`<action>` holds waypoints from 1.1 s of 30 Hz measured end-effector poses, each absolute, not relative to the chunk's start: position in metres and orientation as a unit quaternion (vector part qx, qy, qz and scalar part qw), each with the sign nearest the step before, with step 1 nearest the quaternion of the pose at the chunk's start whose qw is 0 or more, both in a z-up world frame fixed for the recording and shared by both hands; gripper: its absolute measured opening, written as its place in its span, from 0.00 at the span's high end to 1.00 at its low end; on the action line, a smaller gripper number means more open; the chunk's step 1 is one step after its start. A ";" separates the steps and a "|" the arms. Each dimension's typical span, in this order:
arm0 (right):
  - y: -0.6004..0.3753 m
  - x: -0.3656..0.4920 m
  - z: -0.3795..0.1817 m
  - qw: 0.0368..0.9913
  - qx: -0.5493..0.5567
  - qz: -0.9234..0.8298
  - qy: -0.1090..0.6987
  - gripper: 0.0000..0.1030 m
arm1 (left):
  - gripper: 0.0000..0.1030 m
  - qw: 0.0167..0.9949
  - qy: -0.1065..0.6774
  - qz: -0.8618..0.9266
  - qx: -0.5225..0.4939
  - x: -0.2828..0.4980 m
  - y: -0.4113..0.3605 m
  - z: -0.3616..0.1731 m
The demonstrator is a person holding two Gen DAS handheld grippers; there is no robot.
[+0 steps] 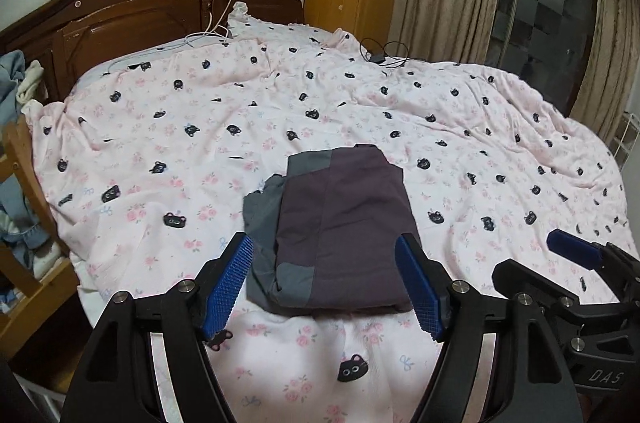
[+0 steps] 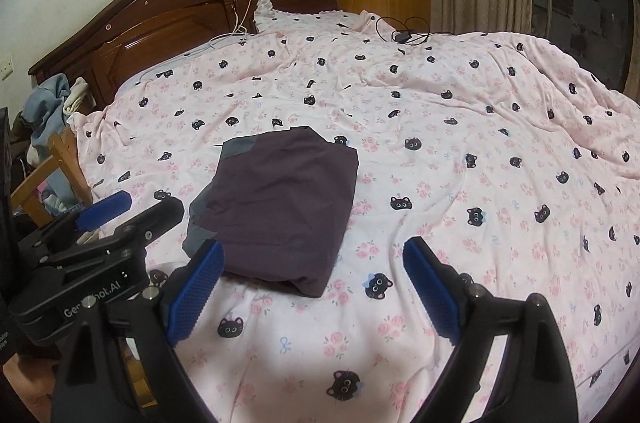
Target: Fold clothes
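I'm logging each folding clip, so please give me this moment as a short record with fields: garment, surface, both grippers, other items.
garment: dark purple and grey cloth garment, folded into a compact rectangle, grey edges sticking out on its left side
surface: pink bedspread with black cat faces, wrinkled
left gripper: open, holding nothing, fingers either side of the garment's near edge
right gripper: open, holding nothing, by the garment's near right corner
other items: black cable and white cable near the wooden headboard

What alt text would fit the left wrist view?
A folded dark purple and grey garment lies on a pink cat-print bedsheet, between the open blue fingers of the left hand-held gripper. The right hand-held gripper shows at the right edge.
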State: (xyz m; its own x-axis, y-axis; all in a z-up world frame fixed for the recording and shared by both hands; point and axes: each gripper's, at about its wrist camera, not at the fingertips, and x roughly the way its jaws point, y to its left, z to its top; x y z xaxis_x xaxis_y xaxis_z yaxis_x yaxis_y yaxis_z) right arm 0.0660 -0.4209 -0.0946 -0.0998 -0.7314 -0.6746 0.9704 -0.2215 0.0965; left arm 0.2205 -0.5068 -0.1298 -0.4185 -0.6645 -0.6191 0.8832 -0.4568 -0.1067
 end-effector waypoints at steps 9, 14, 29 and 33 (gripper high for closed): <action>-0.408 0.070 -0.090 0.599 0.315 -0.713 0.182 0.10 | 0.33 0.493 0.200 -0.805 0.262 0.226 -0.494 -0.119; -0.405 0.073 -0.088 0.605 0.316 -0.709 0.176 0.10 | 0.33 0.497 0.198 -0.803 0.264 0.229 -0.491 -0.115; -0.398 0.080 -0.081 0.614 0.311 -0.704 0.177 0.10 | 0.33 0.484 0.195 -0.801 0.294 0.234 -0.484 -0.117; -0.396 0.078 -0.082 0.613 0.314 -0.703 0.178 0.10 | 0.33 0.479 0.202 -0.800 0.299 0.232 -0.484 -0.119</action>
